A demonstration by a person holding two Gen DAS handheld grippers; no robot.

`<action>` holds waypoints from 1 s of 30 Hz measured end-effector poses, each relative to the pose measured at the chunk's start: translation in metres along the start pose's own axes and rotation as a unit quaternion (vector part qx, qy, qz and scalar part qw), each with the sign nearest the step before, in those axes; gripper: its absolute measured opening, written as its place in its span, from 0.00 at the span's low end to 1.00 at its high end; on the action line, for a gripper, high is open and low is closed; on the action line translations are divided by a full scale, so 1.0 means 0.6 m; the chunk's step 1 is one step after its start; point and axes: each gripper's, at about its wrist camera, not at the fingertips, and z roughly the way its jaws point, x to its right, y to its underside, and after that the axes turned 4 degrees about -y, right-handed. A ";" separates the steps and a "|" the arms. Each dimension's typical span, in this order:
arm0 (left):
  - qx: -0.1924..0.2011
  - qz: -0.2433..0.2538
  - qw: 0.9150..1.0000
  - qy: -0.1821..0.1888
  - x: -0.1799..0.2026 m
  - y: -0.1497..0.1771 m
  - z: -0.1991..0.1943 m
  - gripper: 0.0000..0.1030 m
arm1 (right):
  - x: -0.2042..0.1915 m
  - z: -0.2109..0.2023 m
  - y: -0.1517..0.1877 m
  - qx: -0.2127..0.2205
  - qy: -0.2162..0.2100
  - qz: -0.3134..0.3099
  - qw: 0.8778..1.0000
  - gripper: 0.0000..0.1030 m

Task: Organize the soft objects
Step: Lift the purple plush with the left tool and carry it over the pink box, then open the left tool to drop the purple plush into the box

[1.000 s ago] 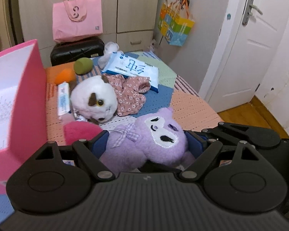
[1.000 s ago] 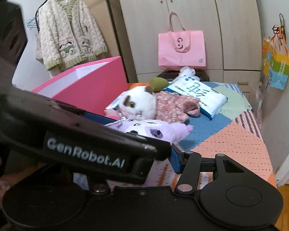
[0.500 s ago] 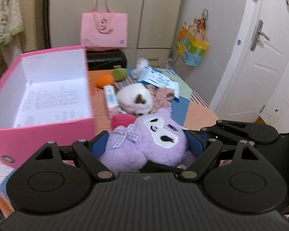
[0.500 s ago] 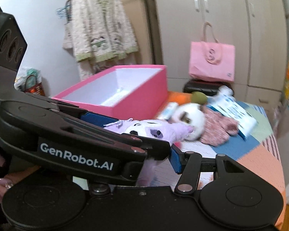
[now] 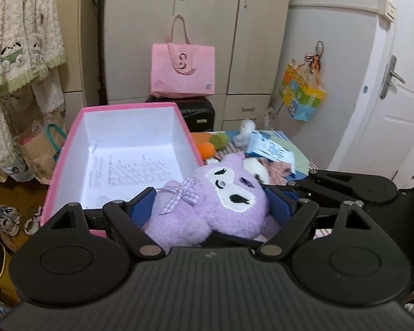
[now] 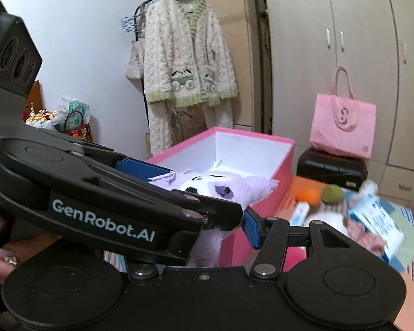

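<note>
My left gripper (image 5: 211,207) is shut on a purple plush toy (image 5: 220,201) with a white face and a checked bow, held just in front of the near right corner of an open pink box (image 5: 77,127). The box is white inside with a printed sheet on its floor. In the right wrist view the left gripper's body crosses in front, with the plush (image 6: 223,187) at the box (image 6: 262,165) rim. The right gripper's left finger is hidden behind it; only the blue pad of its right finger (image 6: 251,227) shows, with nothing seen in it.
On the patchwork bed (image 5: 298,157) lie a white plush dog (image 5: 258,168), floral cloth (image 6: 364,237), a blue-white pack (image 5: 270,149), an orange ball (image 5: 205,149) and a green ball (image 5: 219,140). A pink bag (image 5: 183,69) sits on a black case by the wardrobe. A cardigan (image 6: 185,55) hangs at left.
My left gripper has lifted the purple plush off the bed and carried it left toward the pink box. The right gripper has swung left along with it.
</note>
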 end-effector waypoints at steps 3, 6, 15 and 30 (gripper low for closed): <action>-0.004 -0.004 1.000 -0.006 -0.024 -0.018 0.019 0.82 | 0.007 0.028 -0.017 -0.002 -0.008 -0.003 1.000 0.60; -0.010 -0.009 1.000 -0.008 -0.047 -0.041 0.045 0.82 | 0.019 0.061 -0.036 -0.008 -0.014 -0.010 1.000 0.60; -0.074 -0.042 0.996 -0.002 -0.121 -0.087 0.164 0.82 | 0.058 0.182 -0.080 -0.064 -0.026 -0.035 0.997 0.60; -0.145 -0.105 0.984 0.015 -0.175 -0.056 0.233 0.82 | 0.051 0.276 -0.080 -0.200 -0.042 -0.101 0.974 0.61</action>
